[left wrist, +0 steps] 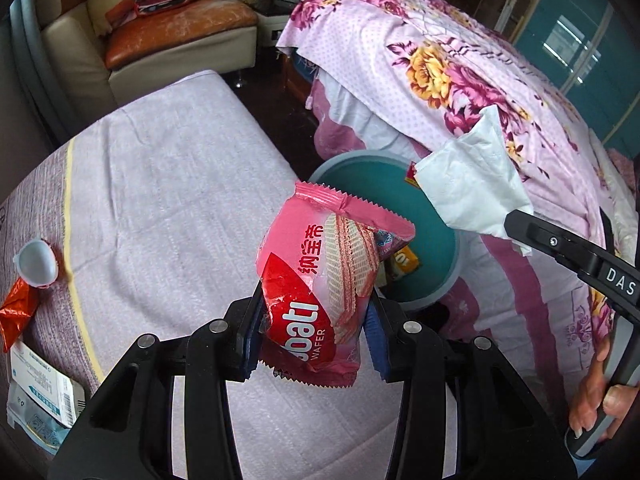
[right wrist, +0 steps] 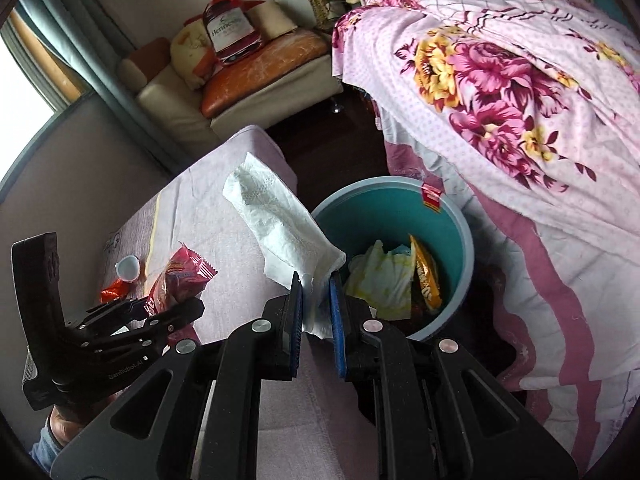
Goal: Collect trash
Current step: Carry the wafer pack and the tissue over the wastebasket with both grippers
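Standing upright between the blue pads of the left gripper (left wrist: pixel 314 334), a pink and red wafer wrapper (left wrist: pixel 320 280) was clamped near its lower end, above the pale mauve cloth-covered table (left wrist: pixel 168 184) and just short of the teal bin (left wrist: pixel 436 276). A white tissue (right wrist: pixel 280 224) was pinched at one corner by the right gripper (right wrist: pixel 316 312), its jaws nearly closed on the thin paper, the loose part trailing up over the table edge beside the bin. Inside the bin a crumpled yellowish tissue (right wrist: pixel 380 280) and an orange snack packet (right wrist: pixel 426 280) were seen. Left on the table were a small white cap (left wrist: pixel 36 264), an orange foil scrap (left wrist: pixel 16 312) and a printed sachet (left wrist: pixel 40 396). A floral bedspread (left wrist: pixel 460 80) was draped beside the bin, and a sofa (left wrist: pixel 168 36) stood beyond
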Action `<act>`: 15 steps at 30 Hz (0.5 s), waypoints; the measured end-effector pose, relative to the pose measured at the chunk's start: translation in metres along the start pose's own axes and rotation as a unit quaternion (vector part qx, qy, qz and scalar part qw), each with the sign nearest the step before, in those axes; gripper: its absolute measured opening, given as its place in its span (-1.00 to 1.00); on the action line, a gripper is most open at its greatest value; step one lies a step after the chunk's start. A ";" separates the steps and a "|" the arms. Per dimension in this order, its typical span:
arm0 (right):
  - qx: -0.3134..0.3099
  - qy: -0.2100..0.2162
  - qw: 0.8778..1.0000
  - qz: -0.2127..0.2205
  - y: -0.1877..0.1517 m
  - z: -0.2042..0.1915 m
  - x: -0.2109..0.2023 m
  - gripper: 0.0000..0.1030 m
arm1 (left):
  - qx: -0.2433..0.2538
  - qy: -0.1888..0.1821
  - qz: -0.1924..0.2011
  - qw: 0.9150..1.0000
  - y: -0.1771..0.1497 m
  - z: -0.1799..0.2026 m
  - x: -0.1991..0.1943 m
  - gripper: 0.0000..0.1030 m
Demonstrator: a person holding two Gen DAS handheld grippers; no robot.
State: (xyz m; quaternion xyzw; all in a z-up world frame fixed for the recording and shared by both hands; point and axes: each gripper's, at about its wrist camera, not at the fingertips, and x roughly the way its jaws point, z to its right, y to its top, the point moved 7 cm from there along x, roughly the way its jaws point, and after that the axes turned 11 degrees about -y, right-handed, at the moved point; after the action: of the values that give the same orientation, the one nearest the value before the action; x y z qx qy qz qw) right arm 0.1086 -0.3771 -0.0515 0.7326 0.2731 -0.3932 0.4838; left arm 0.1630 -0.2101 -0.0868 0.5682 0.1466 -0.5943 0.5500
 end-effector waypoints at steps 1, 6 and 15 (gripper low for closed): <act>0.004 -0.002 1.000 0.003 0.000 0.006 -0.001 -0.76 | 0.001 0.000 -0.003 1.000 0.002 0.004 0.005 -0.15; 0.028 -0.008 1.000 0.008 0.001 0.033 -0.003 -0.76 | 0.010 -0.004 -0.016 1.000 0.009 0.022 0.024 -0.15; 0.053 -0.013 0.999 0.002 0.000 0.058 0.004 -0.76 | 0.032 -0.006 -0.035 0.999 0.018 0.046 0.053 -0.14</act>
State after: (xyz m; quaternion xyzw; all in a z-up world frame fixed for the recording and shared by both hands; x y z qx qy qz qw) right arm 0.0926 -0.4309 -0.0673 0.7526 0.2443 -0.4156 0.4486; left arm 0.1677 -0.2785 -0.1084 0.5766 0.1437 -0.6208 0.5114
